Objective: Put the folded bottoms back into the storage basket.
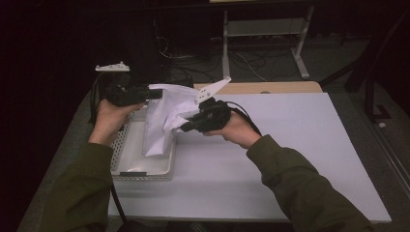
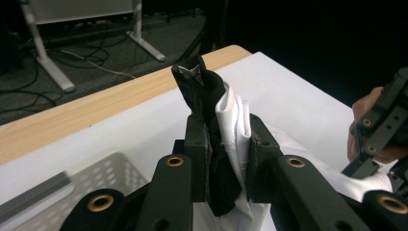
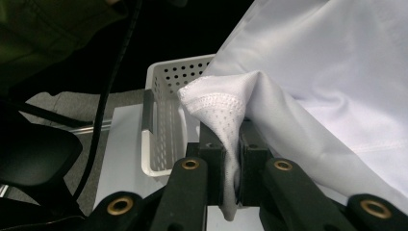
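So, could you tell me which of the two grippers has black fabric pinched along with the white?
The left gripper: its jaws clamp a black strip beside the white garment. The right gripper pinches plain white cloth.

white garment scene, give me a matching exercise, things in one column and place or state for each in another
Things:
1. white garment
2. perforated basket
3. left claw
4. right claw

Places or states:
A. on the table's left side, below the cloth
B. shut on a white and black fold
C. held up between both claws
D. shut on a dotted, stitched white edge

Pairs: 1-C, 2-A, 3-B, 4-D
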`<action>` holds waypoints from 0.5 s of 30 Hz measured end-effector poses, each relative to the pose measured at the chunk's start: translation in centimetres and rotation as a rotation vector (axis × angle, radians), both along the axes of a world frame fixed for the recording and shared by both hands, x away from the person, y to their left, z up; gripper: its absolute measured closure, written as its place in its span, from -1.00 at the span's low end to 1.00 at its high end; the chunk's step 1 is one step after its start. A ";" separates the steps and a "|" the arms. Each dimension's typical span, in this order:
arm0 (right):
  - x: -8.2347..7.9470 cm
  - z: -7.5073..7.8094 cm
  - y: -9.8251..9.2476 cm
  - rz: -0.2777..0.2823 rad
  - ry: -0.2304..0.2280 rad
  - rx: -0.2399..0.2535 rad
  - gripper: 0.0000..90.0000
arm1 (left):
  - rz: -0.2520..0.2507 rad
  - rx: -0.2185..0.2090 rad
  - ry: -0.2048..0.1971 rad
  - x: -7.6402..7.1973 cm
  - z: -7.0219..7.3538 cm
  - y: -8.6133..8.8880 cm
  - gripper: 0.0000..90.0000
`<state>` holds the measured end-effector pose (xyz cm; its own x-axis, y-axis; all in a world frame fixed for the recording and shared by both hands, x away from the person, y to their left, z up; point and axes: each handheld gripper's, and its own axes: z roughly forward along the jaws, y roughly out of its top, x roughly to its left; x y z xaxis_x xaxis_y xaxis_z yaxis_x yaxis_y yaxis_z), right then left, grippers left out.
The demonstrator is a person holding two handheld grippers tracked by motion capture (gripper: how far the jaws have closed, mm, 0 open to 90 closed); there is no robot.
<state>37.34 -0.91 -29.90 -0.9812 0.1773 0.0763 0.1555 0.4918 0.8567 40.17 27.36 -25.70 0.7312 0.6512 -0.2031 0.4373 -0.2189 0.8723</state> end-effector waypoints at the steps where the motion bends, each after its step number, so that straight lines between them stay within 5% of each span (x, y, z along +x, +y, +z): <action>1: 0.0 -0.2 0.3 0.005 -0.001 -0.004 0.83 | 0.007 0.004 0.002 0.0 -0.1 0.3 0.66; 15: -0.2 -3.0 4.6 0.048 0.018 -0.056 0.83 | 0.110 0.065 0.048 0.1 -2.1 4.0 0.66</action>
